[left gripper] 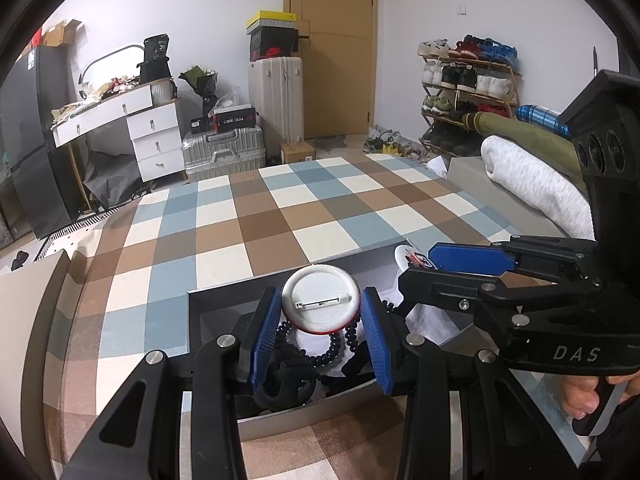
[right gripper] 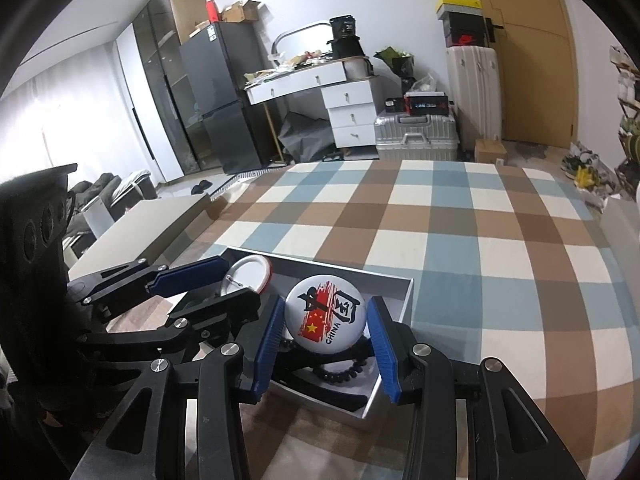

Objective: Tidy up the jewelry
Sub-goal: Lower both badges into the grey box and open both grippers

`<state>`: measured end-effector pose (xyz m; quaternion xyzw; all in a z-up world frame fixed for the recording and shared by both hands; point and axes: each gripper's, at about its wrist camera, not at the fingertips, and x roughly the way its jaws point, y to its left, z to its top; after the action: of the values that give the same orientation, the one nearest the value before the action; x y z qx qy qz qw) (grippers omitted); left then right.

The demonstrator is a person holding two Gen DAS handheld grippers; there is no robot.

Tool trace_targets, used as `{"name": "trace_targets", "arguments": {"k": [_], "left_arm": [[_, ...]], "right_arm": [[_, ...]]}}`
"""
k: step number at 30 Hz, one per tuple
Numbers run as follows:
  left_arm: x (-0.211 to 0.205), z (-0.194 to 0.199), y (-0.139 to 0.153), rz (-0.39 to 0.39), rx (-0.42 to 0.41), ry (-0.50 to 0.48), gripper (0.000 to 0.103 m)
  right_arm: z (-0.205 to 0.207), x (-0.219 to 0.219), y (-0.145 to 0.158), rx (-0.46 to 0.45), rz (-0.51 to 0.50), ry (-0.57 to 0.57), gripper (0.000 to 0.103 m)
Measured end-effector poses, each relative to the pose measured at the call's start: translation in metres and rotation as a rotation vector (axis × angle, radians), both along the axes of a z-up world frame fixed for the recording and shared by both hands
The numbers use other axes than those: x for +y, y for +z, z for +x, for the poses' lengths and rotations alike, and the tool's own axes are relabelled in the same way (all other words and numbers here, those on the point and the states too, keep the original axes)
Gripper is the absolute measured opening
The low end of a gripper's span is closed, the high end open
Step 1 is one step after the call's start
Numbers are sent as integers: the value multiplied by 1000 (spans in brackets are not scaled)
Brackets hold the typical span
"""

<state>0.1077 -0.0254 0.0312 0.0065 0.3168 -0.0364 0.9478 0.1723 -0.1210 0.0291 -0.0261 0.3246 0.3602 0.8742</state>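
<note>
You have a round pin badge in each gripper: the left fingers [left gripper: 320,322] clench one [left gripper: 320,300] pin-side up, the right fingers [right gripper: 326,330] clench the printed one [right gripper: 325,317], both just above the open grey box [right gripper: 394,300] on the checked table [right gripper: 460,240]. Lower them flat beside the black beads [left gripper: 324,354], apart from each other, then release.

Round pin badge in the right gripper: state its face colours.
White, black calligraphy, red flag; right wrist view.
</note>
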Motion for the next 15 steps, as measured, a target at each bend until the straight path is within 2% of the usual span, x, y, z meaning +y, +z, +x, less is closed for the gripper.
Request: {"name": "trace_targets", "arguments": {"k": [5, 15], "left_arm": [[-4, 0, -4, 30, 11, -14, 35], [-7, 1, -8, 38, 24, -28, 35]], "right_arm": [[4, 0, -5, 14, -8, 2, 42], [7, 1, -9, 33, -3, 8, 42]]}}
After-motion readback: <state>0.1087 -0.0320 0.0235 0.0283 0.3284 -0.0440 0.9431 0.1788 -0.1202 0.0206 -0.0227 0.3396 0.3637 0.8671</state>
